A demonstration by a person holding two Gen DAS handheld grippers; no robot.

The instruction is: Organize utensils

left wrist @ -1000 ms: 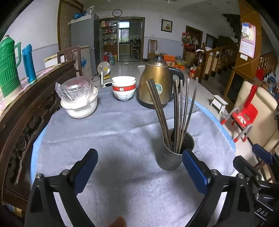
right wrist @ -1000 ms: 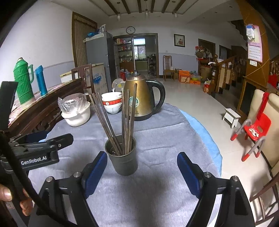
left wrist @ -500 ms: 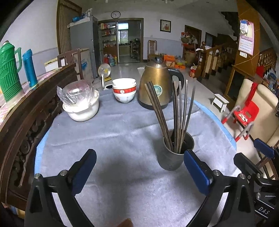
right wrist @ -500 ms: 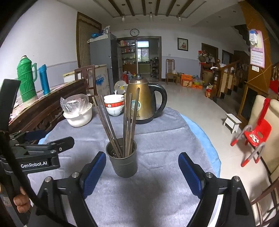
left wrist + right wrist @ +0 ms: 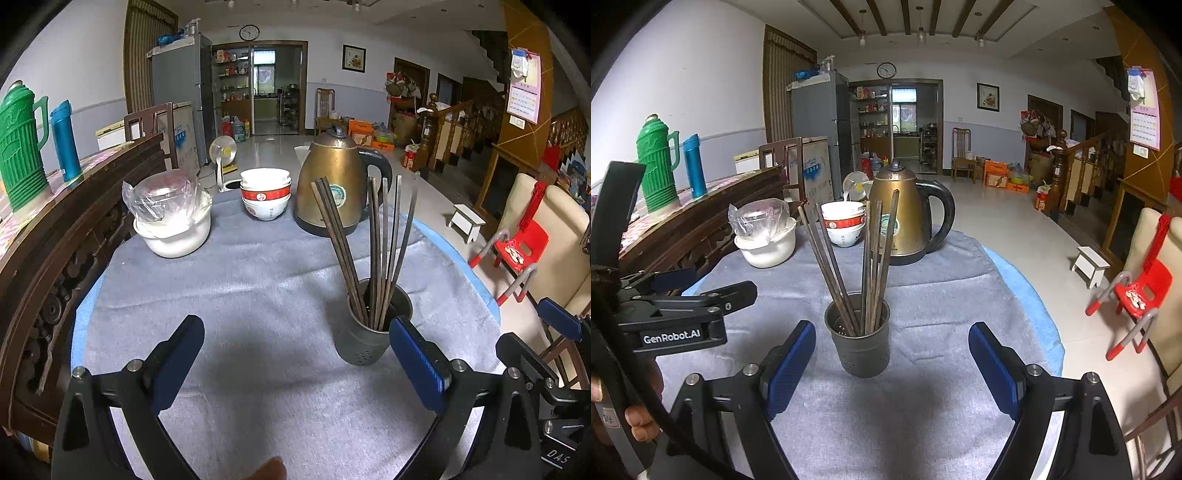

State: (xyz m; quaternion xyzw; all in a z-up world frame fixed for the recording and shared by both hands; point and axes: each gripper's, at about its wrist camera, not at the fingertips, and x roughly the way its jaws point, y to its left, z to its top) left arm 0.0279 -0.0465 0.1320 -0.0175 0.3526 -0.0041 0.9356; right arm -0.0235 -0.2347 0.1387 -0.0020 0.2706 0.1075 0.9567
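The right gripper point(image 5: 892, 363) stands wide apart with nothing between its pads. The dark metal holder point(image 5: 860, 339) sits on the cloth just ahead of its gap, touched by neither pad. The chopsticks point(image 5: 862, 262) stand in it, two leaning left and the rest nearly upright. The left gripper point(image 5: 293, 363) is equally wide and empty; from its side the holder point(image 5: 369, 332) lies beyond its right pad.

With every chopstick already in the holder, the organizing looks done or nearly so. If anything remains, it would be backing both hands away without knocking the sticks.

Beyond the holder stand a brass kettle point(image 5: 905, 218), stacked bowls point(image 5: 844, 227) and a plastic-covered white pot point(image 5: 764, 236). The left gripper's body reads "GenRobot.AI" point(image 5: 671, 338); the kettle's badge and bowl markings are too small to read.
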